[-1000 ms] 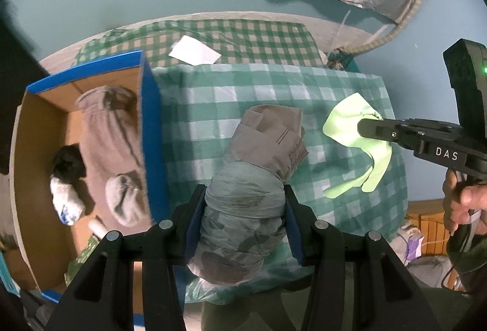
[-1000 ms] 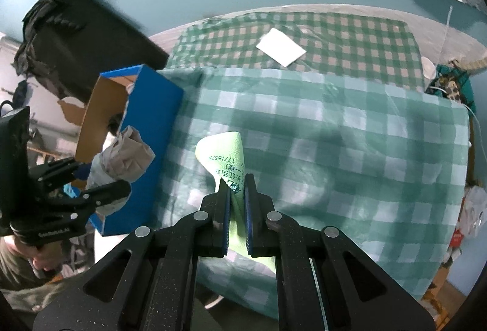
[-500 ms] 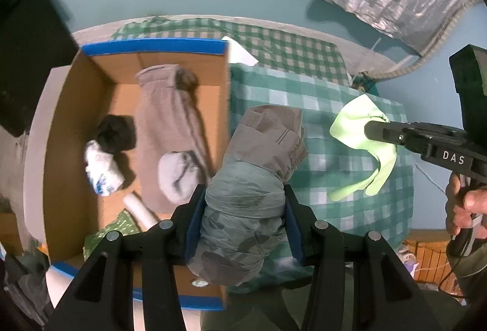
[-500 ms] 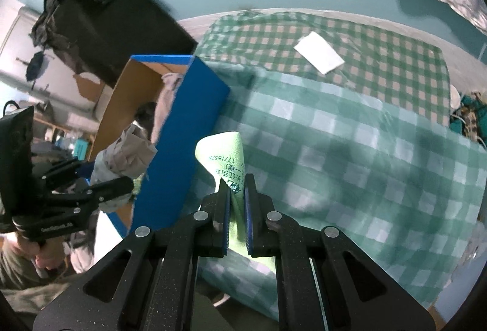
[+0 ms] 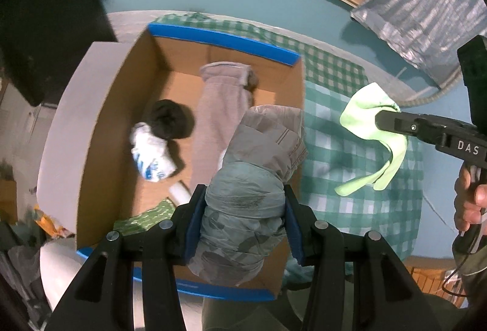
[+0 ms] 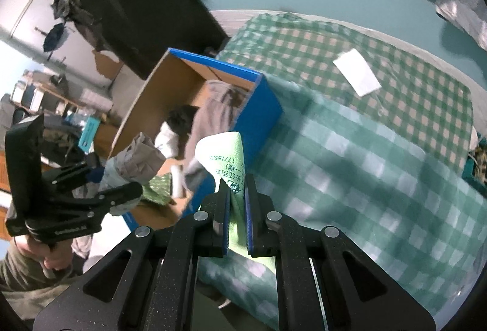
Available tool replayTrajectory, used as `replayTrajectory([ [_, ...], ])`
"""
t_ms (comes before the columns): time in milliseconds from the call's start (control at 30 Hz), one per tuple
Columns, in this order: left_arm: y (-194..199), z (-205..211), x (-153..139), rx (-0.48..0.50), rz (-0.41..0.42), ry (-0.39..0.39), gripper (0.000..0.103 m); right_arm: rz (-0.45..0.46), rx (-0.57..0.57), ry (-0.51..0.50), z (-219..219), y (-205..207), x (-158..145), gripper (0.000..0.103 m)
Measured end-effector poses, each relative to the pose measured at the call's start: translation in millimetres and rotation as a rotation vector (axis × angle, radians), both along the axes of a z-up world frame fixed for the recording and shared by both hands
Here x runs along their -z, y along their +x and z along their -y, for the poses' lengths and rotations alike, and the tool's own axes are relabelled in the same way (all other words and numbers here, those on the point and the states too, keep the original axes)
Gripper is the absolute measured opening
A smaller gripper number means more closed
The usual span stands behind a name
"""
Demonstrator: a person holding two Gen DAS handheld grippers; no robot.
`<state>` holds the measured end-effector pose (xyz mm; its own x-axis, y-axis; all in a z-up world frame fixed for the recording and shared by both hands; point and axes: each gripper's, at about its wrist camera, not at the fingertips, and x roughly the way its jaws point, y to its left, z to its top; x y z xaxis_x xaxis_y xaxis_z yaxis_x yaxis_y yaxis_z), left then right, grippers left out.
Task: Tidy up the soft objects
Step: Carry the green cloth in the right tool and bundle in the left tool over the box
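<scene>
Cardboard box (image 5: 121, 105) now lies under our left gripper (image 5: 243, 224), whose fingers squeeze the grey bundle (image 5: 252, 172), carried from over the tablecloth (image 5: 359, 154); our right gripper (image 6: 236, 203) pinches the green cloth (image 6: 223, 159) behind, so release seems next.

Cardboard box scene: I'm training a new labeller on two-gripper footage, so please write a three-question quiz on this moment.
1. True or false: the left gripper is shut on a rolled grey-green plastic bundle.
2. The right gripper holds: A) a black sock, B) a pale green cloth, C) a white paper sheet.
3. Fill in: the long beige-grey garment lies inside the blue-edged cardboard ____.

Key: 1 true; 2 B; 3 box.
</scene>
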<state>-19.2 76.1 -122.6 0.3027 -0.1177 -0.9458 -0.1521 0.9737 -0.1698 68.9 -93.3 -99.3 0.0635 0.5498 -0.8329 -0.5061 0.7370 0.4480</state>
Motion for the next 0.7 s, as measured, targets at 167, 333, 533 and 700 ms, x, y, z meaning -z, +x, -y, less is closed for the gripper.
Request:
replayTrajectory([
  [167, -6, -21, 4, -0.042, -0.010, -0.001, 0.048, 0.010, -0.047, 0.015, -31, 5, -8, 0.007],
  [333, -9, -37, 8, -0.069, -0.019, -0.004, 0.048, 0.012, -0.084, 0.026, -59, 8, -10, 0.007],
  [533, -11, -56, 12, -0.093, -0.019, -0.017, 0.048, 0.016, -0.117, 0.031, -88, 7, -14, 0.007],
  [700, -14, -68, 16, -0.111, -0.029, -0.022, 0.048, 0.007, -0.132, 0.038, -111, 7, -14, 0.007],
])
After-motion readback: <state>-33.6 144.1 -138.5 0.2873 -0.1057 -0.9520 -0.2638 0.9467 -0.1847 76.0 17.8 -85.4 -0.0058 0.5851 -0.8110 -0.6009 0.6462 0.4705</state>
